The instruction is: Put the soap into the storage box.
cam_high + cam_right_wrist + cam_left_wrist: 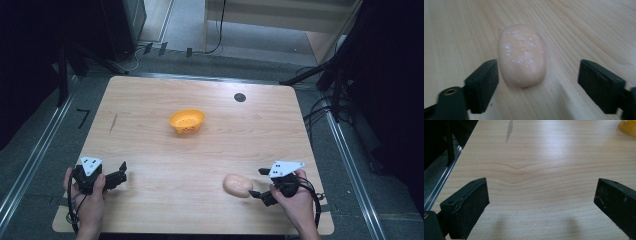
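Note:
A pale peach, oval lump like a bread roll (237,185) lies on the wooden table (200,150) near the front right. My right gripper (259,183) is open just to the right of it, jaws pointing at it. In the right gripper view the roll (522,55) lies just ahead of the spread jaws of that gripper (537,77), near the left one, untouched. An orange bowl (186,120) stands past the table's middle. My left gripper (122,170) is open at the front left, over bare wood (541,192). The bowl's edge (628,127) shows at top right in the left gripper view.
A small black round disc (240,97) sits in the table's far right part. A dark streak (113,123) marks the wood at the left. Metal rails (30,160) run along both sides, with cables (315,112) and dark stands around the table.

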The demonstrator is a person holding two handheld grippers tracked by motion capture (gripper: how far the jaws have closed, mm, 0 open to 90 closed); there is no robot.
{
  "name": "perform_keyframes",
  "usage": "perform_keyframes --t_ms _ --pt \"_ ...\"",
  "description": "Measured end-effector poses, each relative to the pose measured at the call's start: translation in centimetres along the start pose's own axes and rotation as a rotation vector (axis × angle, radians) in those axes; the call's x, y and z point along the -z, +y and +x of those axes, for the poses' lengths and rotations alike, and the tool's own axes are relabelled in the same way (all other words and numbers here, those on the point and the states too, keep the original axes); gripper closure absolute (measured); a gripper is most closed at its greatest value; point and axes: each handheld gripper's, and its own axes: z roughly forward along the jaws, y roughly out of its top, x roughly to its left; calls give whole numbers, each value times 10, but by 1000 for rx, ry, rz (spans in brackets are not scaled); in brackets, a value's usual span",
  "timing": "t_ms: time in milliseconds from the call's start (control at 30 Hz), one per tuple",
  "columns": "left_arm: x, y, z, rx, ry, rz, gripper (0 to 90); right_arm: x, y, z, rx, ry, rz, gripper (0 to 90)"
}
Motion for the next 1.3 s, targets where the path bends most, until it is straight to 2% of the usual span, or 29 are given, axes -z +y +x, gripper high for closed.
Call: perform_keyframes --t_ms 133,200,333,400,533,833,900,1300 --pt "0 0 0 -1 0 1 1 -5 3 0 13 15 2 203" --pt "0 0 0 1 -2 1 1 -11 6 3 20 -14 16 128" --pt "0 0 0 2 -2 0 1 -16 9 5 38 -29 13 153" --pt "0 0 0 3 -1 0 1 -18 11 6 49 -8 17 208" --pt "0 0 1 4 -4 3 1 -24 12 9 57 2 45 207" --pt "-1 0 1 7 -6 4 1 -32 15 12 63 -31 58 200" --pt "-1 0 1 9 -8 6 1 -35 15 12 70 -12 69 208" --pt "-1 0 1 10 -11 5 1 -44 17 15 101 -9 112 254"
